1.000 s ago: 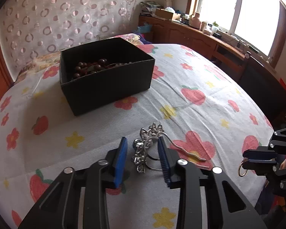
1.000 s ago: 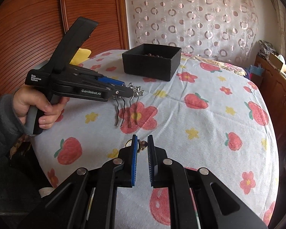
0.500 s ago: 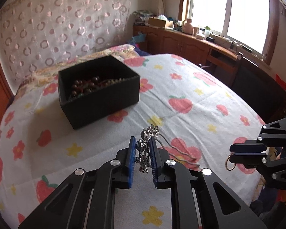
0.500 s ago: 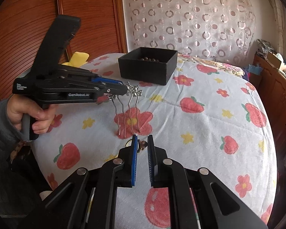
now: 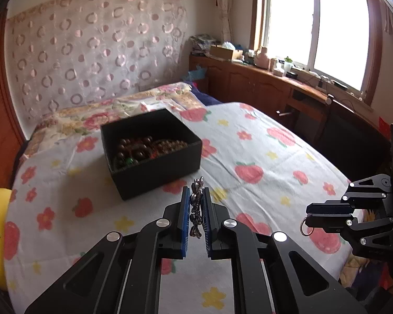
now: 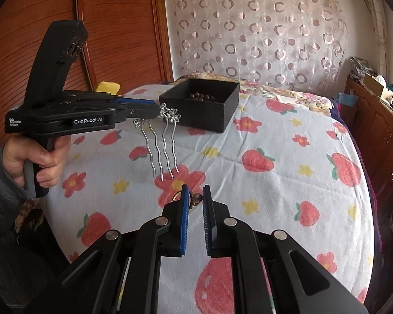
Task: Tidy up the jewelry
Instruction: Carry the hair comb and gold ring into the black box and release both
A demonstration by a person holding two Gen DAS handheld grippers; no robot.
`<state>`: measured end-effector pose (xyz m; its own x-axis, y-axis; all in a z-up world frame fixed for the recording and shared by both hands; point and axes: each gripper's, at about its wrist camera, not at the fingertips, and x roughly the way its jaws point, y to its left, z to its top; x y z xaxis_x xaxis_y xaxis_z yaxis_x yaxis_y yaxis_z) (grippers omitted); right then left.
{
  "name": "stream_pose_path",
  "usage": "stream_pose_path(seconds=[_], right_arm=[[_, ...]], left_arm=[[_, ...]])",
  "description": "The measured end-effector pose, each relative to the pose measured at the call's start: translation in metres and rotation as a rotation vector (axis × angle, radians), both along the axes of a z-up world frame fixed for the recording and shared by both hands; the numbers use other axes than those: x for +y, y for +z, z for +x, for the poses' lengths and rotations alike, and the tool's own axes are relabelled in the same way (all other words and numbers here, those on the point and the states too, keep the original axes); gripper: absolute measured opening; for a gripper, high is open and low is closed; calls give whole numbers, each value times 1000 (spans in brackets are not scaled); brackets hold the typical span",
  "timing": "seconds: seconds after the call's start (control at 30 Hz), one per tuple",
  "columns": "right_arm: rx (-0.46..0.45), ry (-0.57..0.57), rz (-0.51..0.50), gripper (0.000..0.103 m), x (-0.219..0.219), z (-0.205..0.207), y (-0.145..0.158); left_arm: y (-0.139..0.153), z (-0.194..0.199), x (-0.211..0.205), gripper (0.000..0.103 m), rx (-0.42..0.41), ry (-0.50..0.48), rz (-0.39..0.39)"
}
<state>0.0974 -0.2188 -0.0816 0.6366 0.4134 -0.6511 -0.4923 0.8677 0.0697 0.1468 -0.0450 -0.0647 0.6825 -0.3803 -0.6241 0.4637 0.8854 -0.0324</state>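
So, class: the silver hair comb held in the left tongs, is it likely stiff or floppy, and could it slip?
The hair comb probably stays stiff: its four wavy prongs hang straight down, unbent. It looks light, thin wire. It could pivot or slip, since the left tongs pinch only its ornate top.
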Motion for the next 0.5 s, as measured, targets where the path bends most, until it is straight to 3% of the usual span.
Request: stream_pose_path(seconds=[0.5], right_arm=[[-98,-2,-14,12,16,55,40]], left_arm=[[38,31,17,8,-81,80,-27]])
